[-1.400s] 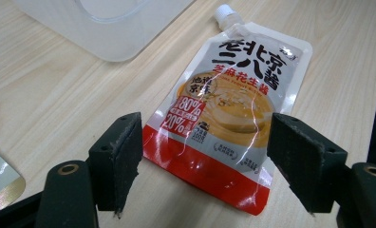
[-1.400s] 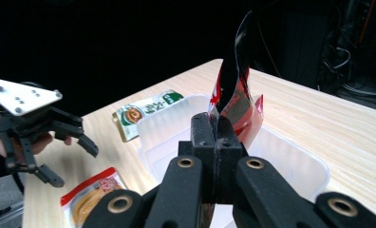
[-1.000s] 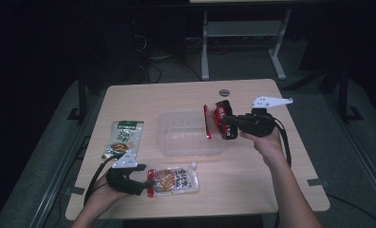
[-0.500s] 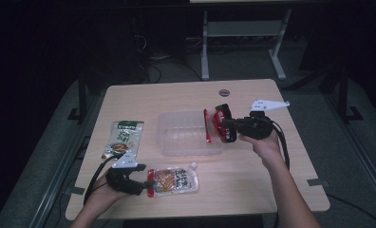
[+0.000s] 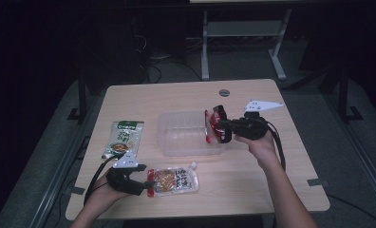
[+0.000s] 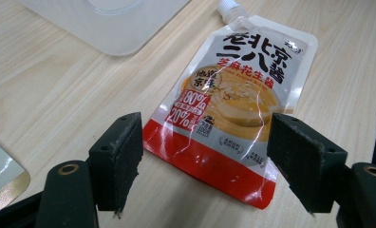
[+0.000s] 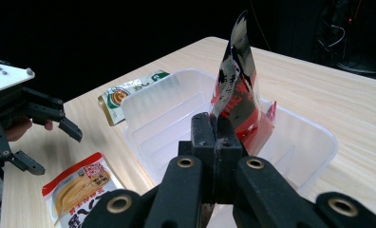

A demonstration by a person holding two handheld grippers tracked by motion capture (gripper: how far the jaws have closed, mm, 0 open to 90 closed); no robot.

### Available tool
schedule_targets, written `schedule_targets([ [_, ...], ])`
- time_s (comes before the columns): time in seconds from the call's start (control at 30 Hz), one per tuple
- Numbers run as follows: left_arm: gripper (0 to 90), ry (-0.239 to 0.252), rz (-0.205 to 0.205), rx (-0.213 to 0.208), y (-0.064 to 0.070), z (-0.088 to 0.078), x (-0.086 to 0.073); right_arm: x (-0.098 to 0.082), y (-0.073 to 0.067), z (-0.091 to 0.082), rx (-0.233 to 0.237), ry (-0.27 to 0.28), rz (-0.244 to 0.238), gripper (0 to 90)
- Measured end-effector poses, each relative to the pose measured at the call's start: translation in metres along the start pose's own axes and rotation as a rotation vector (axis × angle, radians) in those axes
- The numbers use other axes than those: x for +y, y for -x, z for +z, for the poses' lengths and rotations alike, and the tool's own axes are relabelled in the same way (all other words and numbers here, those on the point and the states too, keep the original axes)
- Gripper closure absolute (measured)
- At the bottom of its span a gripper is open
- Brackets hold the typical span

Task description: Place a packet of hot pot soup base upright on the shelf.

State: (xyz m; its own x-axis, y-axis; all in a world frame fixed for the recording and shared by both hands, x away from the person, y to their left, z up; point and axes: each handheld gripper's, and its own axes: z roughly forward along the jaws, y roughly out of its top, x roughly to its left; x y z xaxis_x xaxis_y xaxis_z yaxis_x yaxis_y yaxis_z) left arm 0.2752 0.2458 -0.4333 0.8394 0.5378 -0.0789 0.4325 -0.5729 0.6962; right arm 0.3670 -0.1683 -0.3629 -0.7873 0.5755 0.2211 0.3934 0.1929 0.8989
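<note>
My right gripper [image 5: 218, 128] [image 7: 218, 130] is shut on a red and black pouch [image 5: 213, 124] [image 7: 237, 90], held upright over the right end of a clear plastic tray [image 5: 181, 135] [image 7: 167, 118]. An orange and red sauce pouch with a white spout [image 5: 174, 180] [image 6: 233, 104] lies flat near the table's front edge. My left gripper [image 5: 145, 183] [image 6: 207, 166] stands open at that pouch's red bottom end, one jaw on each side of it, touching nothing. A green and white pouch [image 5: 123, 138] [image 7: 129, 90] lies at the left of the table.
The wooden table [image 5: 281, 171] has a round grommet [image 5: 224, 92] near its far edge. Bare tabletop lies to the right of the tray and along the back. Dark floor, cables and a metal stand [image 5: 243, 33] lie beyond the table.
My right gripper has carried the red pouch slightly left and down, nearer the tray's right end. The left gripper has stayed at the sauce pouch.
</note>
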Motion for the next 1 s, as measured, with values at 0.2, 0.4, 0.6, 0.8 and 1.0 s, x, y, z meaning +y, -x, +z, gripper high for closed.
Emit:
schedule_targets([
  [0.2, 27.4, -0.003, -0.002, -0.002, 0.000, 0.000, 0.000, -0.004, 0.000, 0.011, -0.007, -0.031, 0.006, 89.7],
  [0.4, 27.4, -0.012, 0.002, -0.008, 0.000, 0.002, 0.000, -0.006, 0.003, 0.019, -0.018, -0.044, 0.018, 89.6],
  [0.6, 27.4, -0.014, 0.006, -0.009, 0.000, 0.002, -0.001, -0.011, 0.007, 0.026, -0.027, -0.063, 0.031, 89.4],
  [0.8, 27.4, -0.014, 0.008, -0.009, 0.000, 0.002, -0.001, -0.012, 0.007, 0.031, -0.031, -0.080, 0.034, 82.3],
  [1.0, 27.4, -0.015, 0.013, -0.010, 0.000, 0.002, -0.001, -0.011, 0.005, 0.029, -0.032, -0.081, 0.033, 57.8],
])
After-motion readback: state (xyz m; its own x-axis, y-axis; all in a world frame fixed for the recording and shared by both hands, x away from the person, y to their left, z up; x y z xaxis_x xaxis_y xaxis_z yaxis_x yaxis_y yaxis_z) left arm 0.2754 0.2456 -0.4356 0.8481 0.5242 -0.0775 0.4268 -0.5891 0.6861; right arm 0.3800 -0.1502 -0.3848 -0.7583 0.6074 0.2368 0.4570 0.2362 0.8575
